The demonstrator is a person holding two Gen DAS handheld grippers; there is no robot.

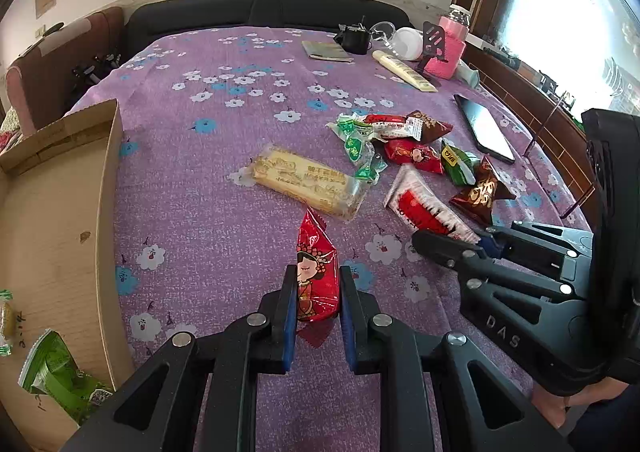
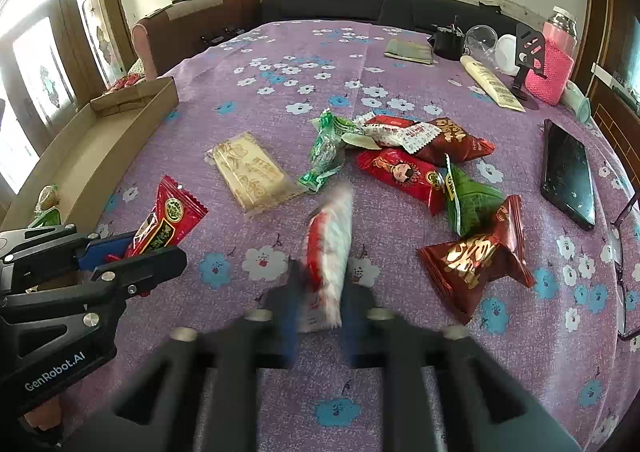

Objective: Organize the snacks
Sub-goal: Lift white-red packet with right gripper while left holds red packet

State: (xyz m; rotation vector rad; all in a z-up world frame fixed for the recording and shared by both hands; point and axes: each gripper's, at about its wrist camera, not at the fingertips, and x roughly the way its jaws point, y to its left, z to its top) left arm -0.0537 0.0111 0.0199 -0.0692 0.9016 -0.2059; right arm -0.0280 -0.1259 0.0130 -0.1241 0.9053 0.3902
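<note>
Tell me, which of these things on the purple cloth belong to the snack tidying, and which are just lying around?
Job: red packet in left gripper; red-and-white packet in right gripper; loose snack pile; cardboard box.
Lying about: phone, pink bottle, cream tube.

Both grippers are black plastic with cut-out arms, silver screws and blue pads. The left gripper point(image 2: 132, 252) reads "GenRobot.AI". The right gripper point(image 1: 452, 248) reads "DAS".

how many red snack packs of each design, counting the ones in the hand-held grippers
bright red doll pack: 2
red-and-white pack: 2
dark red gold-lettered pack: 2
total: 6
</note>
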